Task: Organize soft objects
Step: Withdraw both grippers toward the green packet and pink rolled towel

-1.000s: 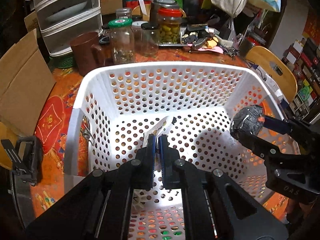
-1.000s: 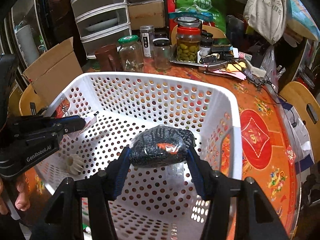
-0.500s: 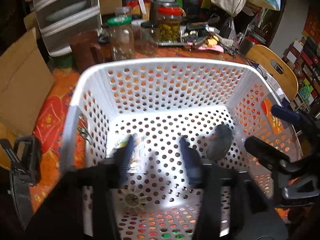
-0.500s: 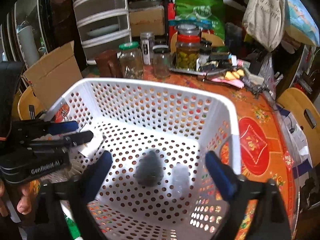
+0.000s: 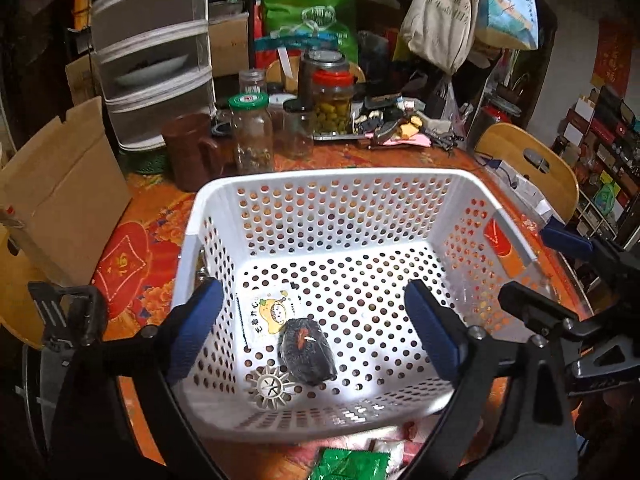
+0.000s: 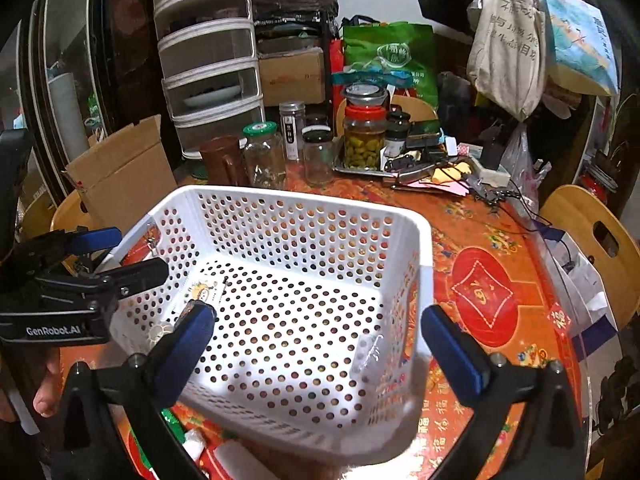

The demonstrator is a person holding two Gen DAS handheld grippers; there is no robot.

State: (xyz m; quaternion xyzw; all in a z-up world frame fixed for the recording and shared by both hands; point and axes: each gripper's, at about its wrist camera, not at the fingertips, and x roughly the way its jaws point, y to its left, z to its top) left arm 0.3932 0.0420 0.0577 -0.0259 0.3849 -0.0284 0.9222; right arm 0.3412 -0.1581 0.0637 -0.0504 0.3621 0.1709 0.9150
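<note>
A white perforated basket stands on the orange table; it also shows in the right wrist view. On its floor lie a dark wrapped soft bundle and a small white cartoon packet, seen in the right wrist view. My left gripper is open and empty above the basket's near side. My right gripper is open and empty over the basket's right part; its finger hides the bundle there.
A small white gear-like wheel lies on the basket floor. Glass jars, a brown mug and clutter stand behind the basket. A cardboard box is at left, a wooden chair at right. Green and white packets lie before the basket.
Both grippers opened. The left one let go of the cartoon packet and the right one let go of the dark bundle; both now lie on the basket floor. Both grippers drew back.
</note>
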